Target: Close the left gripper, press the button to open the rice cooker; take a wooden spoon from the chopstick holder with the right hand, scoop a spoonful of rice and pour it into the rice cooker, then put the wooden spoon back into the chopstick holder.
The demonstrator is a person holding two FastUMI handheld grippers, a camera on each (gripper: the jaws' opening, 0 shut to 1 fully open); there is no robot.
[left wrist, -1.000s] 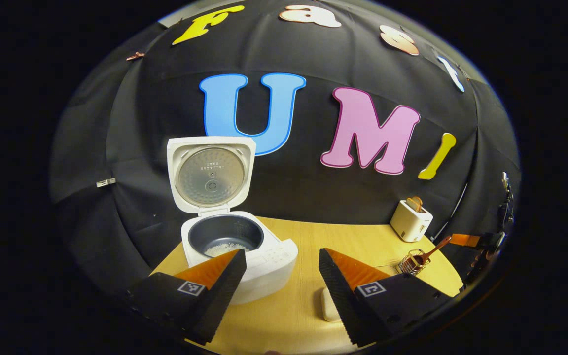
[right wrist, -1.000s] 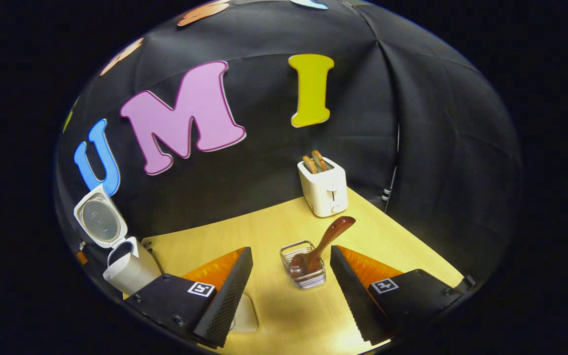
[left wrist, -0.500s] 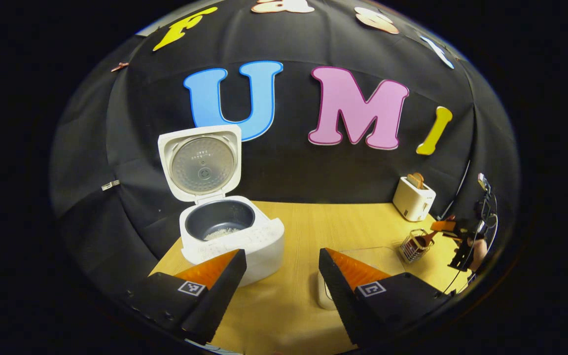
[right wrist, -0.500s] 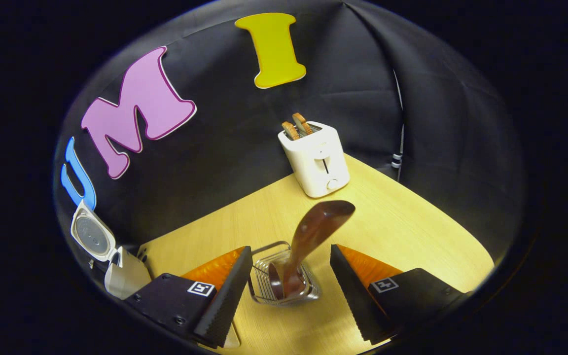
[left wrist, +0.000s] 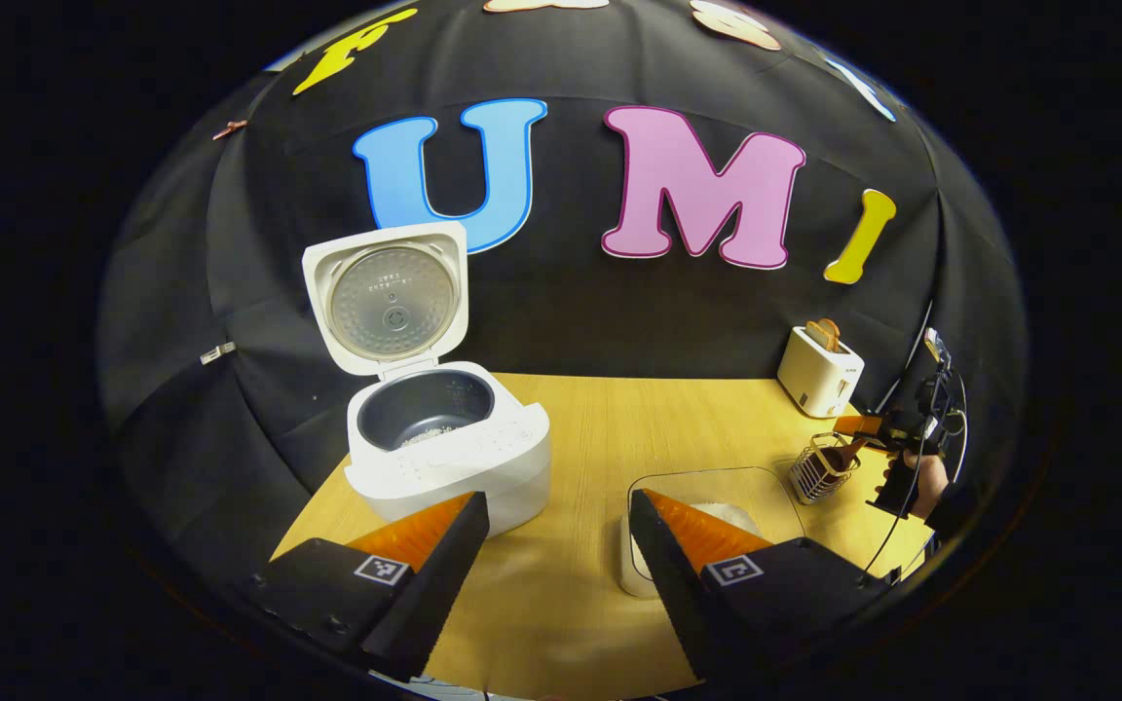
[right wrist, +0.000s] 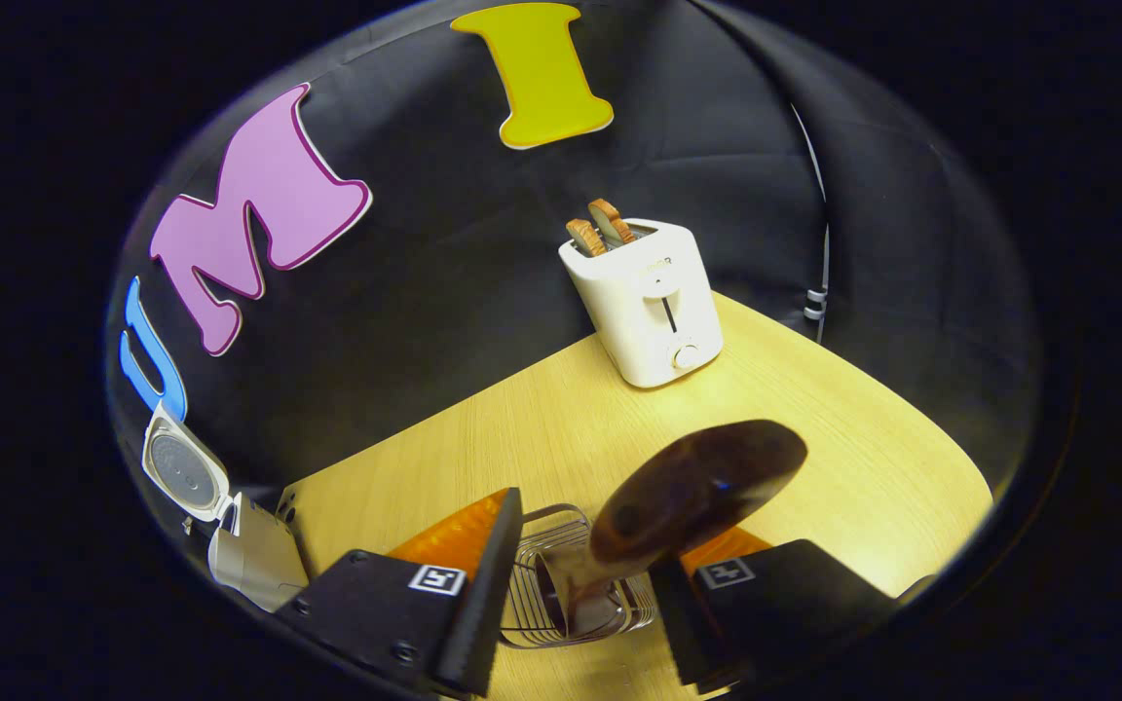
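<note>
Table [left wrist: 600,428], centre of the left gripper view: it carries every item of the task. Rice cooker [left wrist: 444,453], left of centre in that view: lid [left wrist: 388,297] raised upright, dark inner pot exposed with a little rice on its bottom, so the button press counts as done. The cooker also appears small at the lower left edge of the right gripper view. Toaster [right wrist: 647,297], upper centre of the right gripper view, plays no part. Rice container [left wrist: 717,511], lower centre-right of the left gripper view: a clear box holding white rice, partly behind a finger. Left gripper [left wrist: 559,535], bottom of its own view: fingers spread apart, holding nothing, hovering in front of cooker and rice container. Right gripper [right wrist: 585,570], bottom of its own view: fingers on either side of the spoon handle; whether both press on it cannot be told. Chopstick holder [right wrist: 561,574], a wire basket between those fingers. Wooden spoon [right wrist: 692,487]: bowl down inside the holder, handle leaning up toward the camera. Judged stage: spoon grasp in progress; scooping, pouring and returning the spoon remain
</note>
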